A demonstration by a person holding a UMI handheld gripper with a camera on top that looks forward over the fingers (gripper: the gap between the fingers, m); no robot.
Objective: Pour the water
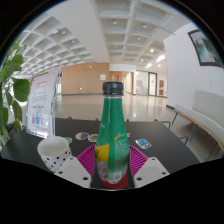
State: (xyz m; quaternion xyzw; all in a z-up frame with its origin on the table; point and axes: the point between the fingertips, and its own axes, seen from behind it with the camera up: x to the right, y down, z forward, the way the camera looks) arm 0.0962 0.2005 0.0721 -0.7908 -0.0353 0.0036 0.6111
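A green plastic bottle (112,135) with a dark green cap and a yellow and red label stands upright between my fingers. My gripper (112,165) is shut on it, both pink pads (88,161) pressing its lower body. A white cup (54,151) with dark dots stands on the dark table (75,128) just left of the left finger. The bottle's base is hidden by the fingers.
A green plant (10,90) and a standing sign (40,102) are at the left of the table. Small flat items (143,143) lie on the table right of the bottle. A white sofa (203,117) is at the right. A wide hall lies beyond.
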